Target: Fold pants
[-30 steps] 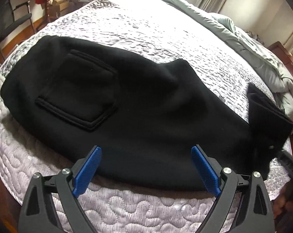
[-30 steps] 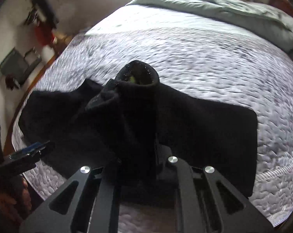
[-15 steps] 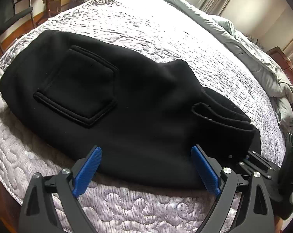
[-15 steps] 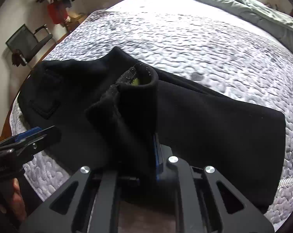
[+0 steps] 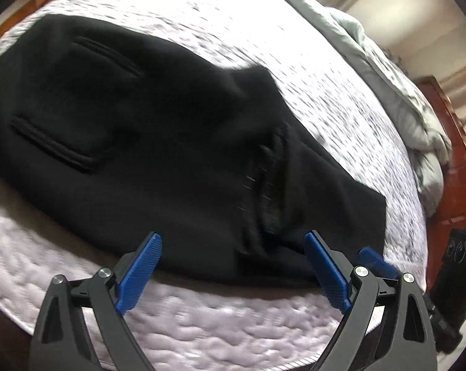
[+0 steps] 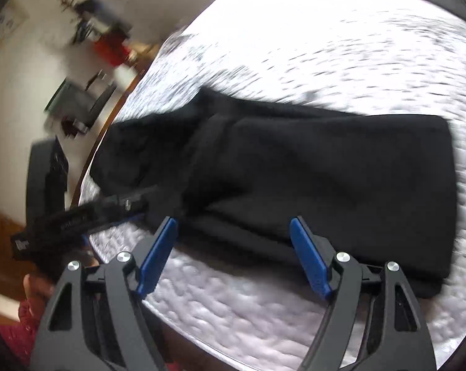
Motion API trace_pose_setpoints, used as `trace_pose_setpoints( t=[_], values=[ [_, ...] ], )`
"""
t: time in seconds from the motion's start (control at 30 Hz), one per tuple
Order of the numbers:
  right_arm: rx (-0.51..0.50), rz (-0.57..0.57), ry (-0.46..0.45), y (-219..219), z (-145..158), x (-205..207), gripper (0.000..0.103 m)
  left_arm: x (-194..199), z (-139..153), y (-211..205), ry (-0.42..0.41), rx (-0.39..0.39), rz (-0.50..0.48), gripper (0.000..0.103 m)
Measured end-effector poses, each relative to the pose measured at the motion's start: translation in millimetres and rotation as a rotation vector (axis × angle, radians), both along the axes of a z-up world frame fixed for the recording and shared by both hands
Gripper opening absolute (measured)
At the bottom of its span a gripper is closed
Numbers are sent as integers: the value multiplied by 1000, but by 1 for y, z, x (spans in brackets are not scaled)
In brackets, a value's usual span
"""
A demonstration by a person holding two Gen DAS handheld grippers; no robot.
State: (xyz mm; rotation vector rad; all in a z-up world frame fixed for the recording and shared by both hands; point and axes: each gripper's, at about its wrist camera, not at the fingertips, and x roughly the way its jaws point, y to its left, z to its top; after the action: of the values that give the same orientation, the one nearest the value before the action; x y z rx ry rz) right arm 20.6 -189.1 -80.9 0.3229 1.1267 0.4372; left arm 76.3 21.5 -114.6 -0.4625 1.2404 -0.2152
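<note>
Pants (image 6: 325, 167) leg dropped from right gripper (image 6: 233, 253), fingers opening, empty, left gripper (image 5: 233, 272) fingers spread, empty.

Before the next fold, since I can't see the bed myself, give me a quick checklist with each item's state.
1. Right tool free of cloth: ok, its jaws are opening with nothing pressed between the pads.
2. Left tool open and empty: ok.
3. Black pants lying on the quilted bedspread: ok.
4. Leg end folded back over the pants: ok, though rumpled along the cuff.
5. Edges lined up: cannot tell, both views are blurred.
6. Near edge of the pants in front of both tools: ok.
</note>
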Motion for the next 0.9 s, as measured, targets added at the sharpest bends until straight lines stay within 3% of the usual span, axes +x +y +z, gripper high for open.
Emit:
trace_pose_setpoints(
  t=[0.2, 0.27, 0.3, 0.33, 0.37, 0.43, 0.5, 0.6, 0.67, 0.73, 0.83, 0.9],
  values=[
    [-66, -137, 5, -54, 3, -10, 76, 14, -12, -44, 33, 77, -66, 94],
    [-77, -154, 14, -64, -1, -14, 76, 18, -13, -49, 28, 67, -56, 88],
    [-85, -162, 18, -66, -4, -15, 76, 18, -12, -51, 26, 63, -52, 61],
    [-90, -167, 20, -68, -5, -15, 76, 19, -12, -54, 37, 106, -43, 36],
    [-92, -170, 22, -69, -6, -16, 76, 19, -12, -54, 36, 121, -42, 27],
    [-88, -178, 26, -70, -9, -17, 76, 18, -10, -47, 21, 82, -33, 18],
    [-79, -185, 27, -72, -9, -16, 76, 14, -3, -39, -6, 58, -25, 17],
    [-87, -194, 37, -74, -11, -16, 77, 9, 3, -25, -54, 124, -11, 17],
    [-94, -192, 51, -76, -17, -15, 77, 9, -15, -13, -3, 140, 6, 18],
    [-90, -195, 71, -76, -28, -14, 77, 10, -23, -5, -4, 105, 10, 19],
    [-99, -191, 77, -76, -36, -13, 77, 8, -13, -10, -11, 131, -22, 21],
    [-74, -189, 64, -81, -26, -13, 76, 7, -4, -5, -9, 116, -18, 23]
  ],
)
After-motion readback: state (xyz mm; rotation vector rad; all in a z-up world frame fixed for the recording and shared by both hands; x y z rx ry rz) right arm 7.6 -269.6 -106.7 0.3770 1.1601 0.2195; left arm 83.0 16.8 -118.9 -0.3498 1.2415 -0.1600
